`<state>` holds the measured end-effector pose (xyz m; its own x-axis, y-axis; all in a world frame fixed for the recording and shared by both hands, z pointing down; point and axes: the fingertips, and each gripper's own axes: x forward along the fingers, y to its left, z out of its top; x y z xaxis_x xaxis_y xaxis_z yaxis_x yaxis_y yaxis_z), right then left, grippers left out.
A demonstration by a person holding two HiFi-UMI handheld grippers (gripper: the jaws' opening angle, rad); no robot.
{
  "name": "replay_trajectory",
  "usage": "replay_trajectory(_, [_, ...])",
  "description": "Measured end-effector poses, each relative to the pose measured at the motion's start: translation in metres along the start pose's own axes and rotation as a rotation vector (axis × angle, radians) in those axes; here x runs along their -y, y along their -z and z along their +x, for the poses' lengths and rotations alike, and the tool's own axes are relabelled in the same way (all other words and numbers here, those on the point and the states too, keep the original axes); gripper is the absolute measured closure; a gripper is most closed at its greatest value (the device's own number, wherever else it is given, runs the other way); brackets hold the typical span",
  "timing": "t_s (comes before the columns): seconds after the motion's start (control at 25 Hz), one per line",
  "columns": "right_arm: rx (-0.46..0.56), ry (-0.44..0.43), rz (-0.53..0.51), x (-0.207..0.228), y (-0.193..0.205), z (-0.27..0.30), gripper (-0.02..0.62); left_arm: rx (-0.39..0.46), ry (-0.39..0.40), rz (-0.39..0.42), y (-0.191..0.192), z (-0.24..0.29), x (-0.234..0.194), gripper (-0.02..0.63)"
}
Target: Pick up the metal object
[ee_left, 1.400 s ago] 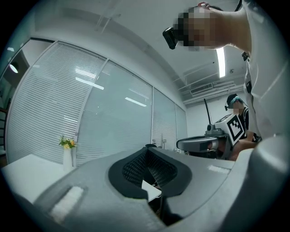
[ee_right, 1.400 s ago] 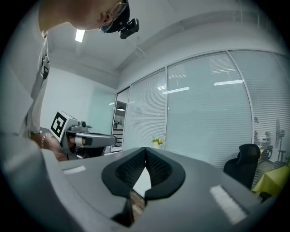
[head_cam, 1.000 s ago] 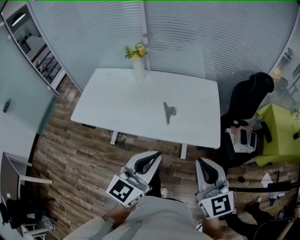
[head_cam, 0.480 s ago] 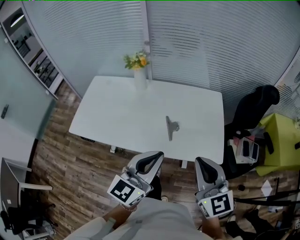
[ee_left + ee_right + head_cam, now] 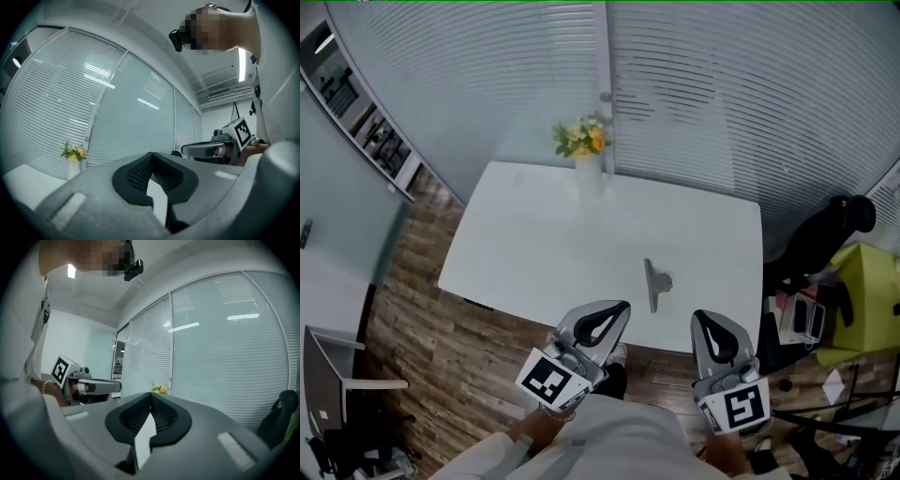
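Pickup not started. Metal object (image 5: pixel 654 283) lies on the worktop (image 5: pixel 534 244), ahead of both sets of fingers and between them, well clear. Left gripper (image 5: pixel 622 307) and right gripper (image 5: pixel 699 318): fingers pressed together, empty. Approach, grasp and lift all outstanding.

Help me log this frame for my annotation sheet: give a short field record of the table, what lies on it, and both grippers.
surface: white table on a wooden floor
metal object: lies flat on the table, near its front edge, right of centre, untouched
other item: vase of flowers at the table's far edge
left gripper: jaws together, nothing between them, held close to the person, apart from the metal object
right gripper: jaws together, nothing between them, also held close to the person
task status: metal object not yet picked up
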<state>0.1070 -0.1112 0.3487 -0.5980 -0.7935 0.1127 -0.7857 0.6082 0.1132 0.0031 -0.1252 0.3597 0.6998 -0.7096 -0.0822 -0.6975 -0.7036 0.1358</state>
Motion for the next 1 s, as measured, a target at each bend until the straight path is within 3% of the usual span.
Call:
replay_trajectory(0.52, [0.003, 0.029, -0.003, 0.032, -0.003, 0.095, 0.591, -0.002, 0.043, 0.002, -0.003, 0.05, -0.086, 0.604])
replay_trajectory(1.0, [-0.016, 0.054, -0.012, 0.043, 0.001, 0.121, 0.591, -0.003, 0.079, -0.01, -0.001, 0.068, -0.109, 0.604])
